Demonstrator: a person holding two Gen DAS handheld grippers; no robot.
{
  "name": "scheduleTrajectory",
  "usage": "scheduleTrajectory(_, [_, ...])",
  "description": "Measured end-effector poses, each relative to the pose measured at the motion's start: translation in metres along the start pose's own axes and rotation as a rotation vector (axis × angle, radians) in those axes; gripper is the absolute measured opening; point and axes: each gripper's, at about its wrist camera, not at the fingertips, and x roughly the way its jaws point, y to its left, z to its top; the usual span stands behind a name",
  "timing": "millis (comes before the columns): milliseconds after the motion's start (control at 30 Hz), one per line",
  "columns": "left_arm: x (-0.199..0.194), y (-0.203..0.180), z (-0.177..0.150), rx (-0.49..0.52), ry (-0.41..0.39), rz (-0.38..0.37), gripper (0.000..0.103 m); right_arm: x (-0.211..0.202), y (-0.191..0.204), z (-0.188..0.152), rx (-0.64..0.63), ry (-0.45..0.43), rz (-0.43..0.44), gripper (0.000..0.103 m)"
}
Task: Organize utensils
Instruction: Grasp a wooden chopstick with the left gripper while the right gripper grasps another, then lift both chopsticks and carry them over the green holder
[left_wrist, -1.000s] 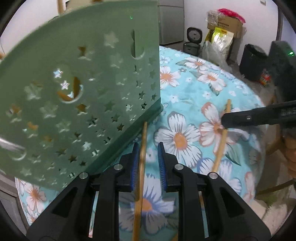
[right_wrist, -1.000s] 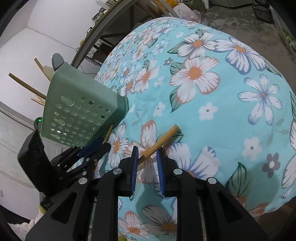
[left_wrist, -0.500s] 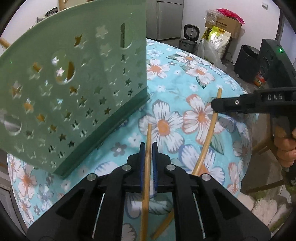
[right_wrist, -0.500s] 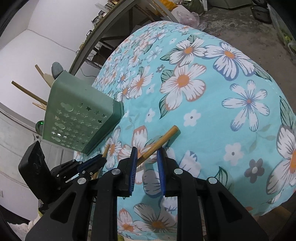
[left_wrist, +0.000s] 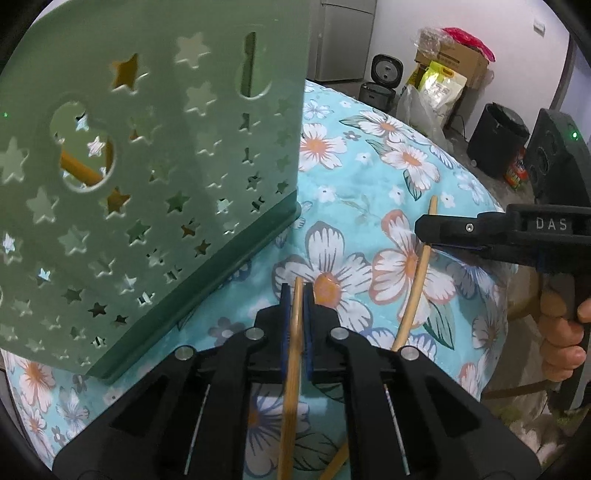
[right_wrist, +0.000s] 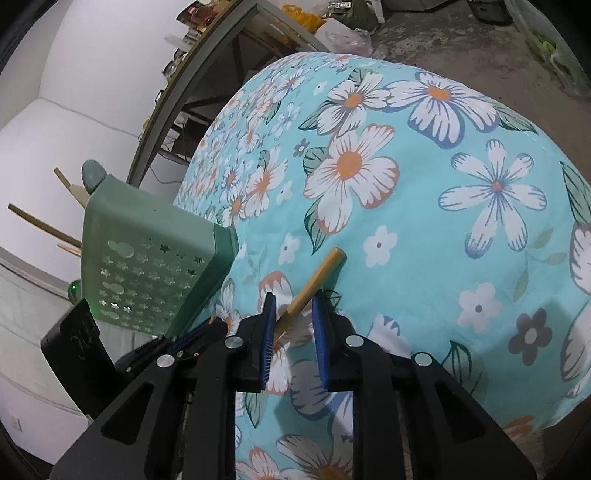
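A green star-punched utensil holder (left_wrist: 147, 184) stands on the floral tablecloth, with wooden handles sticking out of its top (right_wrist: 37, 221). My left gripper (left_wrist: 295, 291) sits just right of its base. Its jaws are closing, and the blue pads press on a wooden chopstick (left_wrist: 291, 350) that runs back between them. To the right, my right gripper (right_wrist: 293, 295) has a second chopstick (right_wrist: 321, 273) wedged slantwise between its pads, the blunt end poking out forward; these jaws are closing slightly too. In the left wrist view that chopstick (left_wrist: 413, 295) runs down under the right gripper's black fingers (left_wrist: 443, 229).
The round table's flowered cloth (right_wrist: 443, 166) drops off at the right and far edges. A person's hand (left_wrist: 561, 332) holds the right gripper's handle. On the floor beyond stand a rice cooker (left_wrist: 386, 72), a cardboard box with bags (left_wrist: 450, 62) and a black bin (left_wrist: 495, 136).
The left jaws went from open around the chopstick to pressed on it, and the holder's base has slid right in that view. The right gripper keeps the same slanted chopstick between its pads.
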Motion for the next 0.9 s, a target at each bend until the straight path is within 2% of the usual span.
scheduleTrajectory(167, [-0.017,0.007,-0.002,-0.019,-0.047,-0.022,0.004,-0.006,0.009,0.003,-0.009,-0.03,0.054,0.015])
scheduleTrajectory(367, [-0.079,0.016,0.0,-0.046,-0.168,-0.066,0.004,-0.035,0.05,0.006,-0.18,-0.116,0.083,0.013])
scheduleTrajectory(633, [-0.191,0.043,0.008,-0.106,-0.422,-0.071,0.004,-0.074,0.109,0.001,-0.411,-0.229,0.093,0.01])
scheduleTrajectory(767, [-0.239,0.058,0.013,-0.146,-0.567,-0.075,0.004,-0.084,0.121,-0.002,-0.461,-0.256,0.083,0.009])
scheduleTrajectory(900, [-0.285,0.067,0.024,-0.18,-0.75,-0.059,0.004,-0.088,0.125,-0.005,-0.472,-0.255,0.081,0.009])
